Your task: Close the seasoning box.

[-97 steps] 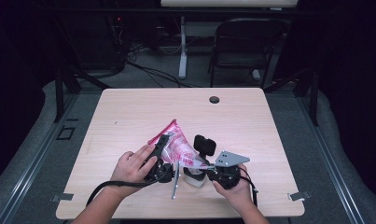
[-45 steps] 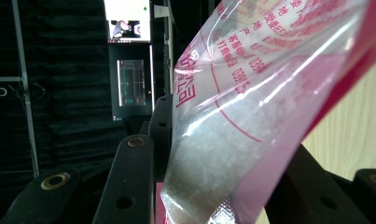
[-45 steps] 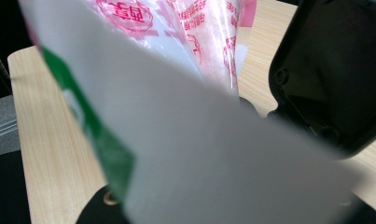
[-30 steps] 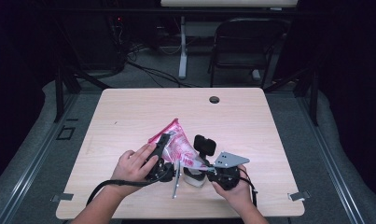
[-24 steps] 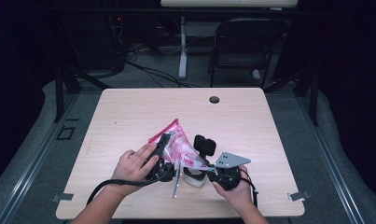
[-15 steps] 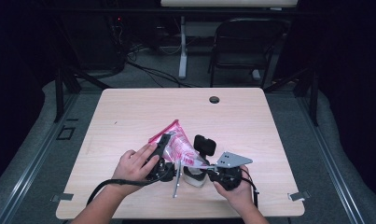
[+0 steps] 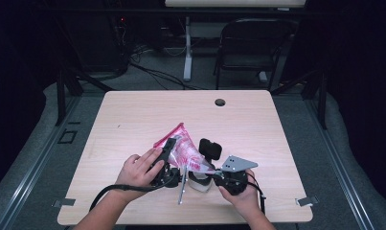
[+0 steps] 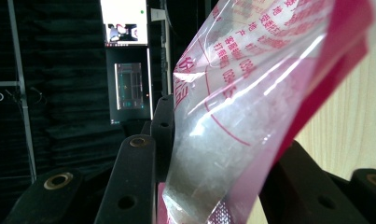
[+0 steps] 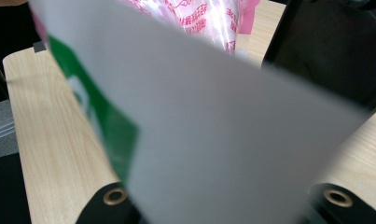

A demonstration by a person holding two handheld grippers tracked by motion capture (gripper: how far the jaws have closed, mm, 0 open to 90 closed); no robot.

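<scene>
Two grippers, each clamped on its own bag, over a wooden table (image 7: pixel 133 115) in a dark room: left gripper (image 7: pixel 167 158) on the pink bag (image 7: pixel 183 148), right gripper (image 7: pixel 214 175) on the white bag (image 9: pixel 213 140).

Printed in red on the clear pink-edged bag (image 8: pixel 251 93): Chinese characters, partly cut off, and digits that seem to read "0345"; all else too blurred.
</scene>
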